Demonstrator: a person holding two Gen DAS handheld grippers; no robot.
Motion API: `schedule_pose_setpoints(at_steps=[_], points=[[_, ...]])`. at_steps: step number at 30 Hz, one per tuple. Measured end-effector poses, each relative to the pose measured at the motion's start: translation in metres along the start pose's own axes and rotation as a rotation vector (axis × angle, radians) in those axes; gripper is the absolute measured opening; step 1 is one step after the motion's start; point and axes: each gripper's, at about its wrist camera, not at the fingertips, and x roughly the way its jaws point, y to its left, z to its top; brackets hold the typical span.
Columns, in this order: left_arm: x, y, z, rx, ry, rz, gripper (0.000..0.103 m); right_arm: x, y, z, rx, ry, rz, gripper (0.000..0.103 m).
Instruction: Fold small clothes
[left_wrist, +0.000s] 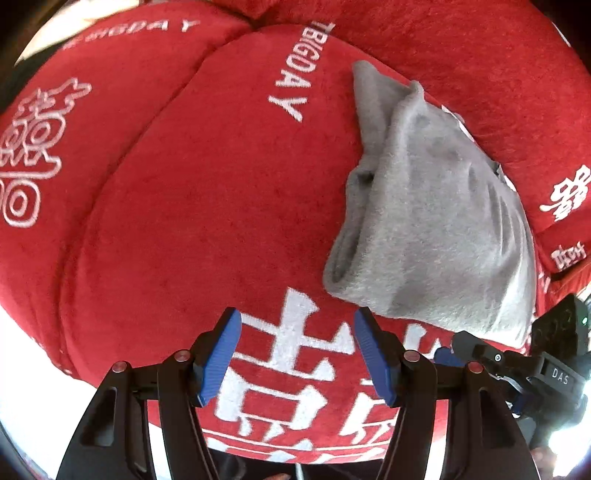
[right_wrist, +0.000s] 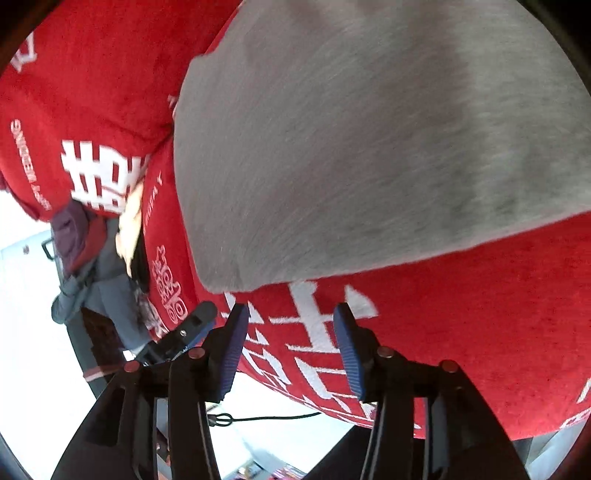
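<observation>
Already folded into a thick bundle, soft grey fleece garment (left_wrist: 432, 206) lying on red plush cushion (left_wrist: 207, 206). Light, limp, non-slippery by look; best pinched at layered near edge. Left gripper (left_wrist: 297, 354) and right gripper (right_wrist: 291, 350): jaws spread, empty.

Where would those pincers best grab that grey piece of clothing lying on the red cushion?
Probably the near corner of the grey garment, where its folded edge lies loose on the red cushion. The open left gripper could come in low from the front, one finger sliding under that edge; the open right gripper faces the same hem.
</observation>
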Motion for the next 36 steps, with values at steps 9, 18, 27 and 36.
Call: schedule_pose_setpoints(at_steps=[9, 18, 27, 36], points=[[0.02, -0.014, 0.004, -0.156, 0.053, -0.27, 0.066, -0.029, -0.041, 0.005, 0.184, -0.106, 0.074, 0.052], [0.031, -0.036, 0.008, -0.109, 0.063, -0.171, 0.102, -0.032, -0.044, 0.014, 0.202, -0.114, 0.116, 0.057], [0.042, -0.031, 0.006, -0.202, 0.127, -0.35, 0.102, -0.035, -0.055, 0.02, 0.263, -0.155, 0.225, 0.044], [0.066, -0.064, 0.008, -0.357, 0.085, -0.534, 0.102, -0.058, -0.027, 0.032, 0.123, -0.17, 0.249, 0.01]])
